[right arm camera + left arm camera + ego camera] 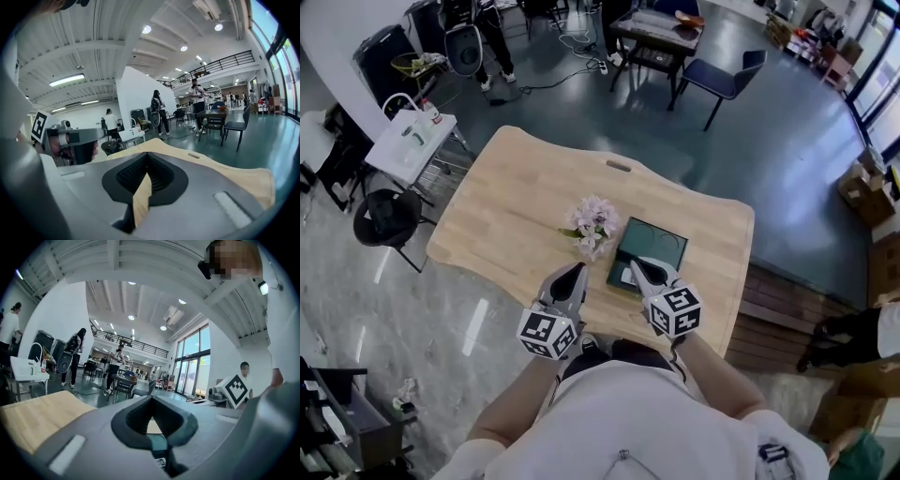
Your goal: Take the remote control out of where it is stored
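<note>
A dark green box (650, 246) lies on the wooden table (516, 206), just right of a flower bunch. I see no remote control in the head view. My left gripper (577, 270) hovers near the table's front edge, left of the box, its jaws together with nothing held. My right gripper (635, 266) sits over the box's near left corner, also shut and empty. In the left gripper view only a thin slit shows between the pads (140, 420), with the teal box (157, 445) behind it. The right gripper's pads (161, 176) leave only a sliver of tabletop showing.
A pale pink flower bunch (593, 223) stands mid-table, close to both grippers. A slot (619, 166) is cut near the table's far edge. A white cart (411, 142) and black stool (387, 217) stand to the left. Chairs and people are farther back.
</note>
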Demonstrator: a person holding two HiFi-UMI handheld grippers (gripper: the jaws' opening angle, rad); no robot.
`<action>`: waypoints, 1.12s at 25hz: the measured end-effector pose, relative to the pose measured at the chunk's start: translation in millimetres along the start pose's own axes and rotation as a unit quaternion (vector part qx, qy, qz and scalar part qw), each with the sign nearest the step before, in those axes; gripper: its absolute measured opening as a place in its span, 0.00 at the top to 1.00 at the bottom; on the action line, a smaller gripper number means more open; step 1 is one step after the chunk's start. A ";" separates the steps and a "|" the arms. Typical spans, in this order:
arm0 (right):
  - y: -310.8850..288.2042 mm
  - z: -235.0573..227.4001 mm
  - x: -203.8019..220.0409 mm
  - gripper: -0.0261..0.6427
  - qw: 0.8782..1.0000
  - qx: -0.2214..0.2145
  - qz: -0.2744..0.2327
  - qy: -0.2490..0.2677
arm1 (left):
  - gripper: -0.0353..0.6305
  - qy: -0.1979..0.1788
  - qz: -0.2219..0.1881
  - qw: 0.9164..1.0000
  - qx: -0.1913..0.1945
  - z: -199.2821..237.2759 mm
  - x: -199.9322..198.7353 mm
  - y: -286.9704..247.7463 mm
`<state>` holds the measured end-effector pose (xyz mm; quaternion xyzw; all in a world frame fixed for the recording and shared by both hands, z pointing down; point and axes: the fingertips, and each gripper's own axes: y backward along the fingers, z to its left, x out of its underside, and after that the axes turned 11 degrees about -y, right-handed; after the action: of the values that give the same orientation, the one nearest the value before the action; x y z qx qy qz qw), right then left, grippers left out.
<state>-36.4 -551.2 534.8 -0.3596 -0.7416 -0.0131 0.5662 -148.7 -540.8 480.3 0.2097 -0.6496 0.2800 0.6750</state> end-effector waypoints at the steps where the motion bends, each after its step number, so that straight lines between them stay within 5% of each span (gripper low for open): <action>1: -4.5 -5.7 4.8 0.92 1.000 0.000 0.012 0.006 | 0.95 0.002 0.004 1.000 -0.002 1.8 3.6 -1.7; 5: -26.2 -31.6 35.2 0.91 0.997 -0.011 0.066 0.035 | 0.95 0.009 0.020 1.000 -0.009 10.3 23.9 -9.0; 11: -65.3 -90.4 116.4 0.75 0.981 -0.016 0.186 0.061 | 0.95 0.027 0.046 0.998 -0.026 29.0 64.5 -17.5; 14: -81.3 -125.5 167.6 0.67 0.959 -0.004 0.262 0.106 | 0.95 0.030 0.060 0.997 -0.037 38.2 85.2 -18.8; 20: -92.6 -171.1 253.5 0.60 0.895 0.001 0.384 0.226 | 0.95 0.048 0.087 0.993 -0.069 45.5 122.5 -6.2; 28: -108.3 -194.3 298.1 0.54 0.858 -0.022 0.446 0.254 | 0.95 0.066 0.101 0.987 -0.103 60.3 150.5 0.0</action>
<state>35.7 -559.8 899.6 -0.6482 -0.3313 0.1340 0.6724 -194.7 -563.9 634.1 0.0532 -0.6470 0.2919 0.7024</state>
